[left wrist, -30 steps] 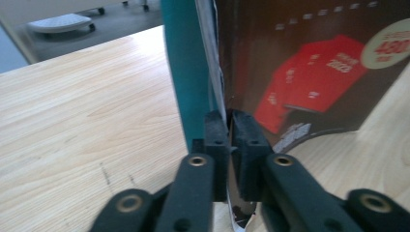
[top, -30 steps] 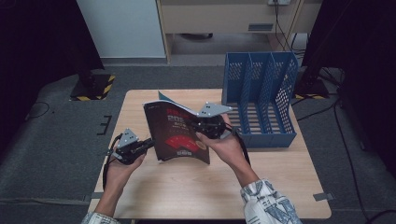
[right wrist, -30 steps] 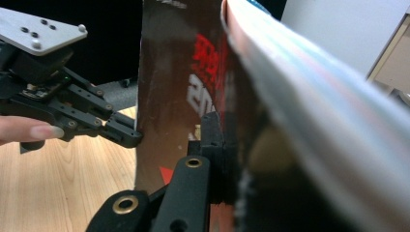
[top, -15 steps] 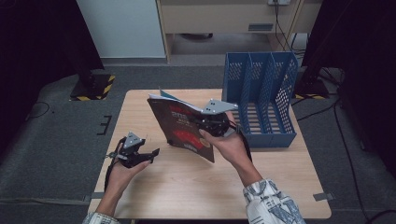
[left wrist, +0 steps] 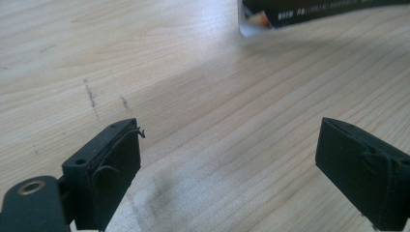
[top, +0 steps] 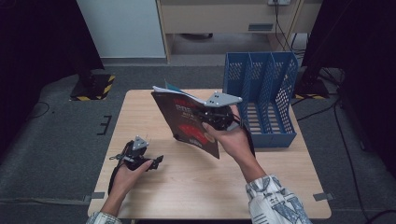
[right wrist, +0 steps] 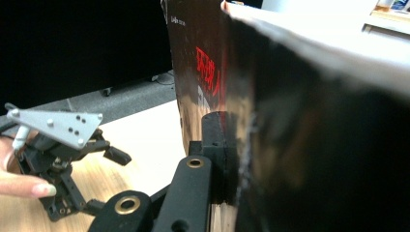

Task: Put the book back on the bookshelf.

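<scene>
The dark, red-lettered glossy magazine [top: 187, 122] is clamped upright in your right gripper [top: 215, 116] above the pale wooden table [top: 196, 186], while your left gripper [top: 156, 161], jaws just opened, holds nothing.

The magazine [left wrist: 309, 12] is cut off by the left gripper view's top edge.

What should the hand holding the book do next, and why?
Probably carry the book right, toward the blue file rack. The right gripper is shut on the book and holds it tilted above the table, while the left gripper hangs open with nothing between its jaws, so one hand carries it.
</scene>
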Motion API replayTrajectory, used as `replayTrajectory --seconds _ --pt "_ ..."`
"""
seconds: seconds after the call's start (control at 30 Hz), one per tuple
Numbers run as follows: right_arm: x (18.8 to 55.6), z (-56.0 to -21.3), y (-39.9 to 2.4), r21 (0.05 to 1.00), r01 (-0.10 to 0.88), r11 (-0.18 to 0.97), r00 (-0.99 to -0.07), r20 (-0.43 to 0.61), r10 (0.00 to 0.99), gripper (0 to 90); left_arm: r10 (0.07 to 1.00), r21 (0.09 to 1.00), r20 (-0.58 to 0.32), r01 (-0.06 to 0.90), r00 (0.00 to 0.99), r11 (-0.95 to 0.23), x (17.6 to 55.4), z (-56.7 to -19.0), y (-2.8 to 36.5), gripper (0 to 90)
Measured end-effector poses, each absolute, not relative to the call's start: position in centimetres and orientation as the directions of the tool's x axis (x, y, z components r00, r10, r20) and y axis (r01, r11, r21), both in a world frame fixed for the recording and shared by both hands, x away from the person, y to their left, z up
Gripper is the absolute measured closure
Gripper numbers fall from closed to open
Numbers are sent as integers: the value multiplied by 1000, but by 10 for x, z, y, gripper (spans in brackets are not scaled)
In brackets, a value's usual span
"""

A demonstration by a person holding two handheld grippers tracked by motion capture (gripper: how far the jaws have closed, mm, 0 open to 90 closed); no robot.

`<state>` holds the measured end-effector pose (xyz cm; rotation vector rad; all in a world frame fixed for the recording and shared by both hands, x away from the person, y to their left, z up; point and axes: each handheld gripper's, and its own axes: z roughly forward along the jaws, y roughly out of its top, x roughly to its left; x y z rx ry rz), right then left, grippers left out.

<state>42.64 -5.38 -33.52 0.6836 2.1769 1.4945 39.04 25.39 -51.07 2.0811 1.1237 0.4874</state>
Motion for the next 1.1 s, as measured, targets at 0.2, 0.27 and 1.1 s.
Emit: replayTrajectory --seconds 0.2,0.27,1.1 --pt "428 -326 -53 939 163 303 -786 -62 616 871 836 721 -6 582 549 -377 391 -515 254 77" --pt "428 -322 -52 939 164 302 -786 -60 616 871 836 714 -4 587 549 -382 391 -516 253 76" --pt "433 -293 -41 944 173 282 -775 -46 630 871 839 664 -10 631 545 -402 395 -531 253 49"
